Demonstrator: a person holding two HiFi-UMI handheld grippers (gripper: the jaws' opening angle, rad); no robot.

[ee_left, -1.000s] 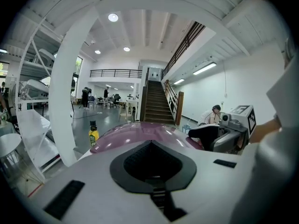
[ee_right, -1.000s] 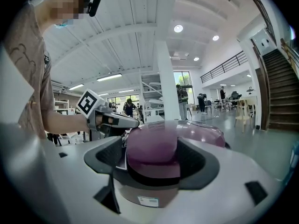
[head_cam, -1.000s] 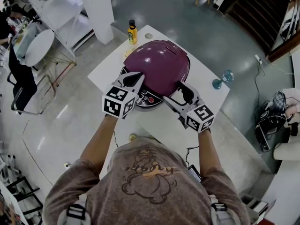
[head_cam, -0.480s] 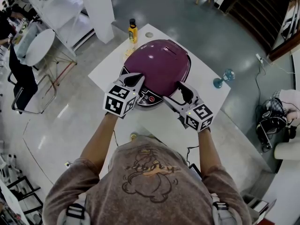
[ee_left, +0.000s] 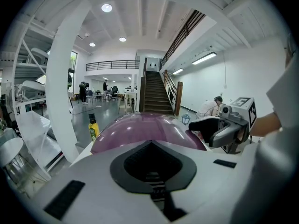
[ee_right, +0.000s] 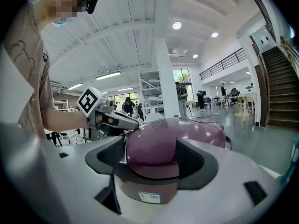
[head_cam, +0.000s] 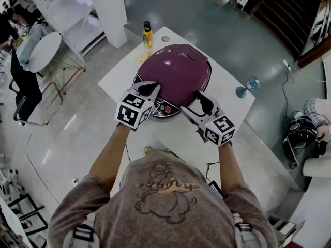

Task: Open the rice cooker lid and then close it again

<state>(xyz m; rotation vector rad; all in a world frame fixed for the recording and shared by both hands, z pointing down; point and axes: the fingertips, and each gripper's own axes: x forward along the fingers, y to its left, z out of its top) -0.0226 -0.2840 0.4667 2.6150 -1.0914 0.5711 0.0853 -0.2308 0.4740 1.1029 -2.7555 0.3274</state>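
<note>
The rice cooker sits mid-table with its purple lid (head_cam: 178, 68) (ee_left: 145, 127) (ee_right: 163, 143) down. My left gripper (head_cam: 148, 88) (ee_left: 152, 143) is shut, its tip against the lid's front-left edge just above the control panel (head_cam: 164, 109); nothing is between its fingers. My right gripper (head_cam: 202, 101) (ee_right: 152, 157) stands wide open at the cooker's front-right side. Its jaws have just been closing a little. The lid's edge shows between the pads; I cannot tell whether they touch it. Each gripper shows in the other's view: right gripper (ee_left: 224, 129), left gripper (ee_right: 112, 120).
The white table (head_cam: 227, 94) also carries a yellow bottle (head_cam: 147, 35) (ee_left: 94, 127) behind the cooker and a small round disc (head_cam: 164, 39). A blue glass (head_cam: 247, 87) stands near the right edge. A white pillar (head_cam: 108, 9) and a round side table (head_cam: 41, 50) lie off to the left.
The left gripper has tipped slightly at the lid's front. The lid stays down and the right gripper keeps its place.
</note>
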